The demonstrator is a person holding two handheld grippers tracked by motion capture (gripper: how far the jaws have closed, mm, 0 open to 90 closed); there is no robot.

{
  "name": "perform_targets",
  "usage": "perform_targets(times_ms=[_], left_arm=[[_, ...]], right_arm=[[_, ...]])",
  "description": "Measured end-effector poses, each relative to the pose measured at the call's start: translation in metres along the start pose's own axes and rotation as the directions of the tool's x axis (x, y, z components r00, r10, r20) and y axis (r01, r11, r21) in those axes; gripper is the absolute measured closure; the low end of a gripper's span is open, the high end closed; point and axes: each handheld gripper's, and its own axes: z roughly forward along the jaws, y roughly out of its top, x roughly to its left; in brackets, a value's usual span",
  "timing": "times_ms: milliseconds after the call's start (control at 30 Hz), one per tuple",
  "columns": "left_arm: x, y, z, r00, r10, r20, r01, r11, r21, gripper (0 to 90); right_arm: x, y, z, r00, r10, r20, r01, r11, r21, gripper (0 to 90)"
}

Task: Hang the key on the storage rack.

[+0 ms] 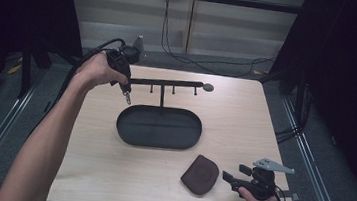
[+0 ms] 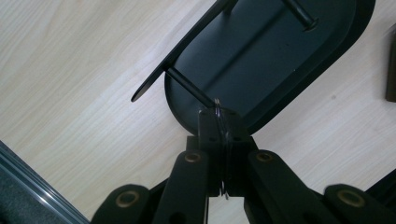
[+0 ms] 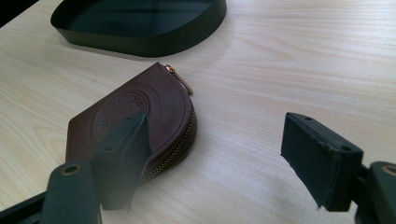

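A black stand has an oval tray (image 1: 124, 131) and a crossbar (image 1: 168, 83) with short pegs. My left gripper (image 1: 125, 88) is at the bar's left end, pointing down, with something small and metallic dangling (image 1: 127, 98) below its tips. In the left gripper view it (image 2: 219, 135) is shut on a thin metal key ring (image 2: 218, 114), and the tip of a peg (image 2: 189, 86) reaches that ring; whether it passes through is unclear. A brown zip pouch (image 1: 200, 174) lies flat near the table's front. My right gripper (image 3: 224, 144) stands open just right of the pouch (image 3: 140, 105), one jaw overlapping its edge in the picture.
The tray's wall (image 3: 140, 44) lies beyond the pouch. Light wood table with bare surface left (image 1: 86, 141) and right of the tray. Cables trail on the floor behind the table (image 1: 210, 63). Metal rails run along both sides of the table.
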Motion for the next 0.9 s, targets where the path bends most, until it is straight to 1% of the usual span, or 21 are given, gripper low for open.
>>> perform_targets(times_ms=[100,133,167,233,267,300,333,367,400,433,467,500,533,600,633,667,700,733,767,833,900], left_arm=[[0.0,0.0,0.001,1.0,-0.003,-0.006,0.003,1.0,0.0,89.1],[0.001,0.0,0.002,0.9998,-0.004,-0.021,0.004,1.0,-0.005,88.9],[0.0,0.0,0.003,0.9997,-0.009,-0.024,0.009,0.9999,-0.007,88.9],[0.0,0.0,0.002,0.9997,-0.011,-0.023,0.011,0.9998,-0.015,88.6],[0.0,-0.001,0.002,0.9996,-0.002,-0.027,0.002,0.9999,-0.01,88.6],[0.0,-0.002,0.002,0.9994,-0.011,-0.031,0.011,0.9999,-0.005,88.2],[0.001,-0.002,0.002,0.9996,-0.002,-0.028,0.002,1.0,-0.001,86.7],[0.0,-0.003,0.002,0.9993,-0.015,-0.034,0.015,0.9998,-0.011,86.7],[0.001,-0.004,0.002,0.9996,-0.012,-0.026,0.011,0.9999,-0.012,86.3],[0.002,-0.005,0.002,0.9996,-0.015,-0.022,0.014,0.9996,-0.022,86.3],[0.005,-0.008,0.003,0.9997,-0.025,-0.006,0.025,0.9987,-0.045,86.3],[0.005,-0.008,0.003,0.9997,-0.025,-0.006,0.025,0.9987,-0.045,85.6],[0.007,-0.011,0.003,0.9994,-0.034,0.002,0.034,0.9968,-0.073,84.7],[0.009,-0.015,0.004,0.9995,-0.029,0.012,0.03,0.9953,-0.093,83.8],[0.009,-0.015,0.004,0.9995,-0.029,0.012,0.03,0.9953,-0.093,82.5],[0.01,-0.018,0.004,0.9995,-0.027,0.017,0.029,0.9938,-0.108,82.5],[0.01,-0.023,0.004,0.9993,-0.032,0.019,0.034,0.9876,-0.153,80.8],[0.01,-0.025,0.004,0.9992,-0.032,0.024,0.036,0.9851,-0.168,80.7],[0.01,-0.025,0.004,0.9992,-0.032,0.024,0.036,0.9851,-0.168,80.5],[0.011,-0.03,0.004,0.9987,-0.04,0.031,0.045,0.9823,-0.182,79.3],[0.011,-0.035,0.005,0.998,-0.047,0.044,0.055,0.9767,-0.208,77.5]], right_arm=[[0.0,0.0,0.0,1.0,-0.001,0.001,0.001,1.0,0.0,23.8],[0.0,0.0,0.0,1.0,0.0,0.001,0.0,1.0,0.0,23.8],[0.0,0.0,0.0,1.0,-0.001,0.0,0.001,1.0,0.0,23.8],[0.0,0.0,0.0,1.0,-0.001,0.001,0.001,1.0,-0.001,23.8],[0.0,0.0,0.0,1.0,-0.002,0.003,0.002,1.0,-0.001,23.8],[0.0,0.0,0.0,1.0,-0.002,0.001,0.002,1.0,-0.001,23.8],[0.0,0.0,0.0,1.0,-0.002,0.001,0.002,1.0,0.0,23.8],[0.0,0.0,0.0,1.0,-0.002,0.001,0.002,1.0,0.0,23.8],[0.0,0.0,0.001,1.0,-0.002,-0.002,0.002,1.0,0.002,23.8],[0.0,0.0,0.001,1.0,-0.002,-0.002,0.002,1.0,0.002,23.8],[0.0,0.001,0.002,1.0,-0.001,-0.003,0.001,1.0,0.004,23.8],[0.0,0.001,0.002,1.0,-0.001,-0.003,0.001,1.0,0.004,23.8],[0.001,0.001,0.002,1.0,0.002,-0.002,-0.002,1.0,0.007,23.8],[0.001,0.001,0.003,1.0,-0.002,-0.002,0.002,1.0,0.007,23.8],[0.001,0.001,0.003,1.0,-0.002,-0.002,0.002,1.0,0.007,23.8],[0.001,0.001,0.003,1.0,0.0,-0.001,0.0,1.0,0.008,23.8],[0.0,0.001,0.003,1.0,0.003,-0.001,-0.003,1.0,0.006,23.7],[0.0,0.001,0.003,1.0,0.003,-0.001,-0.003,1.0,0.007,23.7],[0.0,0.001,0.003,1.0,0.003,-0.001,-0.003,1.0,0.007,23.7],[0.0,0.001,0.003,1.0,0.002,0.001,-0.002,1.0,0.007,23.7],[0.001,0.001,0.003,1.0,-0.001,0.003,0.001,1.0,0.009,23.7]])
